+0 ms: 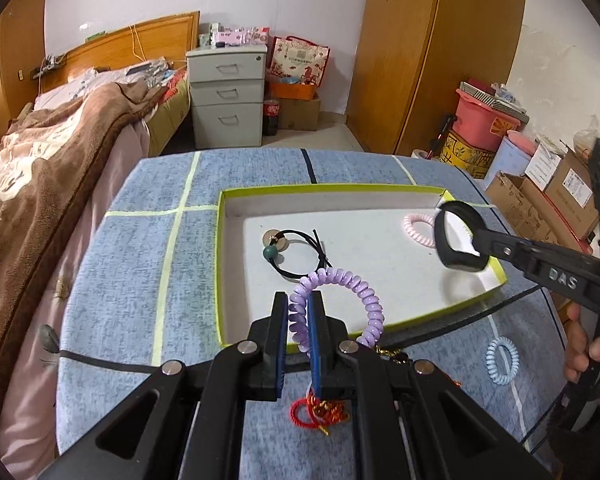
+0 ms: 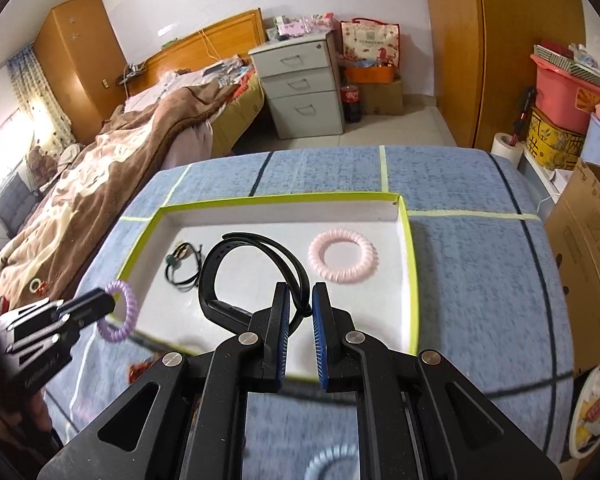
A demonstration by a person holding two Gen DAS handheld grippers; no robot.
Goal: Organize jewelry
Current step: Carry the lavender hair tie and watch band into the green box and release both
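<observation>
Both wrist views look down close onto the tray (image 1: pixel 219 240), from opposite sides.

A lived-in home bedroom. Along the left side stands a bed (image 1: pixel 80 120) with a wooden headboard (image 1: pixel 140 40) and a rumpled brown blanket (image 2: pixel 112 168). At the far wall, a grey three-drawer cabinet (image 1: pixel 227 96) holds small boxes on top; a printed gift bag (image 1: pixel 299 60), a cardboard box and a cola bottle (image 1: pixel 272 116) sit beside it on the tiled floor. A tall wooden wardrobe (image 1: pixel 440 52) rises on the right, with stacked plastic tubs (image 1: pixel 488 120) and cartons (image 1: pixel 560 196) near it. Patterned curtains (image 2: pixel 32 92) hang far left. In the near foreground, a tabletop (image 1: pixel 140 248) carries a blue checked cloth.
</observation>
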